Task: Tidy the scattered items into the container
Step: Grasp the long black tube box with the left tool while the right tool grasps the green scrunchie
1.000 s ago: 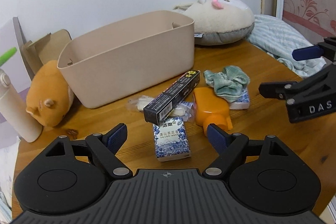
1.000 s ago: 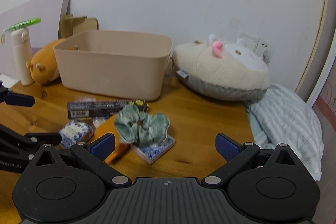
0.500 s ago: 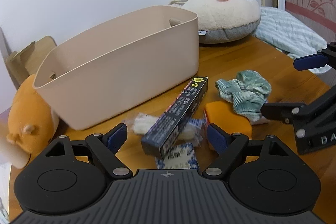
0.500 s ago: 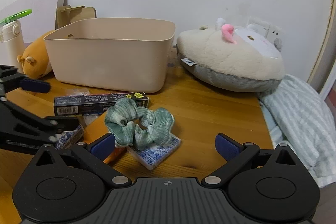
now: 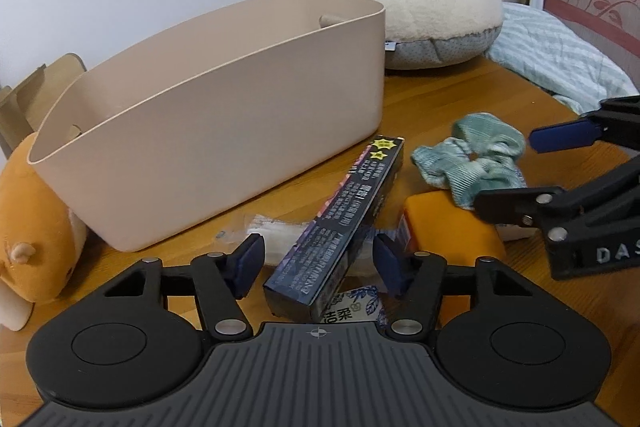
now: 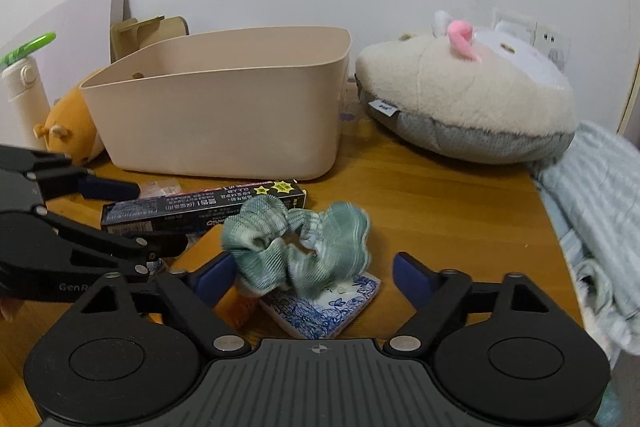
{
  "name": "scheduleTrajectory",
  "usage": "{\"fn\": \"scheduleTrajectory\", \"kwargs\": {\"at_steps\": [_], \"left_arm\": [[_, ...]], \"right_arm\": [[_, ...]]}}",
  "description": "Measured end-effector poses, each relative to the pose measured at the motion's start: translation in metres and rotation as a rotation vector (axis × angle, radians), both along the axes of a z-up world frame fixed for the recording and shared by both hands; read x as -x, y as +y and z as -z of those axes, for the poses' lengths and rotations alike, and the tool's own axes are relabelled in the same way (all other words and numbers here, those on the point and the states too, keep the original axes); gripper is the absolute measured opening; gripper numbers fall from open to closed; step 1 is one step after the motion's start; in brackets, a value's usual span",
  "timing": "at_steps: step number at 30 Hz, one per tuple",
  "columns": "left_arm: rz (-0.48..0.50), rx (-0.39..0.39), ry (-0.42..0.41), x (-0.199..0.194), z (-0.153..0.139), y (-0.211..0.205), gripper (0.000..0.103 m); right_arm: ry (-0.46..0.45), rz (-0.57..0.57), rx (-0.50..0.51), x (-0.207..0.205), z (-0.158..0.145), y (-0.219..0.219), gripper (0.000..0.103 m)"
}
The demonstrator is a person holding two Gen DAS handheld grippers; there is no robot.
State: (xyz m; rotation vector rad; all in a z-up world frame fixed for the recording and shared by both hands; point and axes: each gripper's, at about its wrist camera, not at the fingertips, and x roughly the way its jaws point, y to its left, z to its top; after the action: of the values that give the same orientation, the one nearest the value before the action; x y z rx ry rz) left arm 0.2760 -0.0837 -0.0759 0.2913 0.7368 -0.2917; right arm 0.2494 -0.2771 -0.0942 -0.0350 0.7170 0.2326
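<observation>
Container, a beige plastic tub with an open top, stands on the wooden surface toward its back left, with the scattered items lying just in front of it. Behind and to its right rests a large cream plush cushion with a pink tuft, and a striped blue blanket hangs over the surface's right edge. An orange plush toy lies against the tub's left end. The left gripper is low over the near end of a long dark box, its fingers having just been closing; they straddle the box with a gap on each side and are not yet pressing on it. The right gripper has its fingers spread around a green scrunchie, also just narrowed, the left pad close to the fabric and the right pad clear of it. The scrunchie sits on a blue-and-white tissue pack, beside an orange bottle. A second tissue pack lies under the dark box's near end
</observation>
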Motion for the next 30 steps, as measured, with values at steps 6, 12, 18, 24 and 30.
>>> {"fn": "scheduleTrajectory", "kwargs": {"at_steps": [6,12,18,24,30], "left_arm": [[0.023,0.003,0.004,-0.002,0.0,-0.004,0.045],[0.036,0.003,0.011,0.0,0.0,-0.007,0.035],[0.043,0.019,0.027,0.001,0.001,-0.006,0.029],[0.053,0.017,0.025,0.007,0.0,-0.009,0.025],[0.046,0.01,0.005,0.015,-0.004,-0.01,0.024]], "right_arm": [[0.018,0.006,-0.056,-0.007,0.003,-0.005,0.065],[0.014,0.011,-0.082,-0.014,0.003,-0.007,0.035],[0.039,-0.008,-0.065,-0.017,0.008,-0.002,0.009],[0.023,0.003,-0.081,-0.011,0.004,-0.003,0.007],[-0.015,0.004,-0.08,-0.001,-0.009,-0.005,0.006]]}}
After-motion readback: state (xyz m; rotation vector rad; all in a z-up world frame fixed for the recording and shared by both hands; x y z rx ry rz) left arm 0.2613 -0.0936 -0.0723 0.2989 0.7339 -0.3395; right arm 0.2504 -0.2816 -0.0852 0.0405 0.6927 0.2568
